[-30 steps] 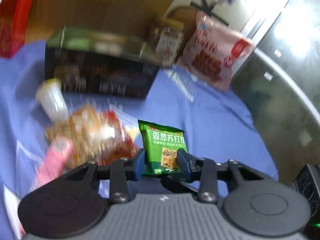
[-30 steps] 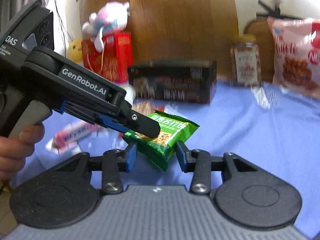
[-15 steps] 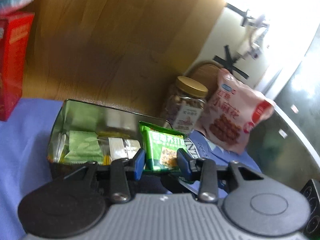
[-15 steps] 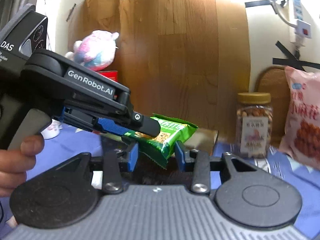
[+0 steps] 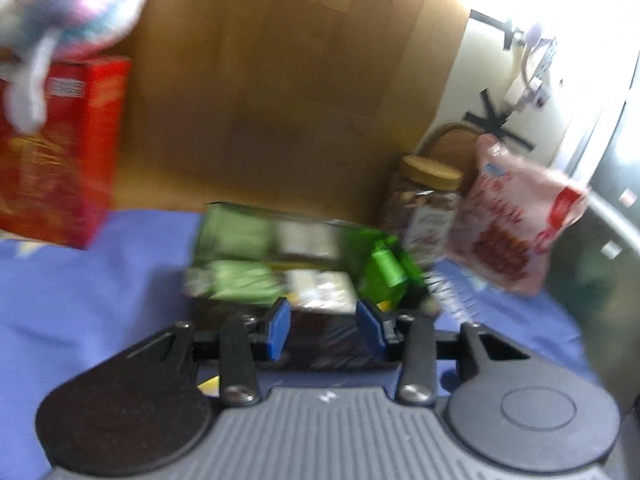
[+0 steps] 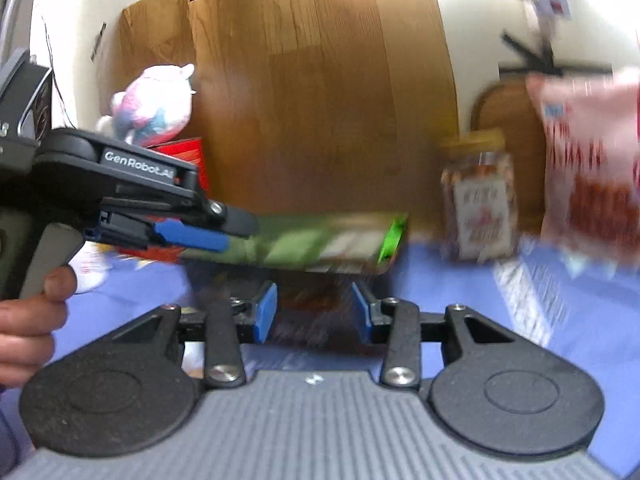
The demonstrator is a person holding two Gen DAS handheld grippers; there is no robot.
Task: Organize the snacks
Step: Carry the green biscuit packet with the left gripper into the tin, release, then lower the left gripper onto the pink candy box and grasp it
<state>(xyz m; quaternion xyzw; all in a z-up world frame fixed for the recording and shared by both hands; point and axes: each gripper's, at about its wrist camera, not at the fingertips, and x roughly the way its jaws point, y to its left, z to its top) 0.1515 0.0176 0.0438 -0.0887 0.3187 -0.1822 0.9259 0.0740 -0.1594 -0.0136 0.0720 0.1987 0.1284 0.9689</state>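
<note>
Green packet now sits at the right end of the open tin among other snacks, and both my left gripper and right gripper are opening empty, so this one looks stowed, others perhaps remaining.

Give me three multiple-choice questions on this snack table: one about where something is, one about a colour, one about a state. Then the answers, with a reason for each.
1. Where does the jar stand? A on the floor; B between the snack box and the pink bag; C in the tongs.
2. What colour is the carton under the plush toy? A green; B white; C red.
3. The snack box is: A open, with packets inside; B lidded; C upside down.
Answers: 1 B, box on one side of it, bag on the other. 2 C, the carton is plainly red. 3 A, its top is open and packets show.
</note>
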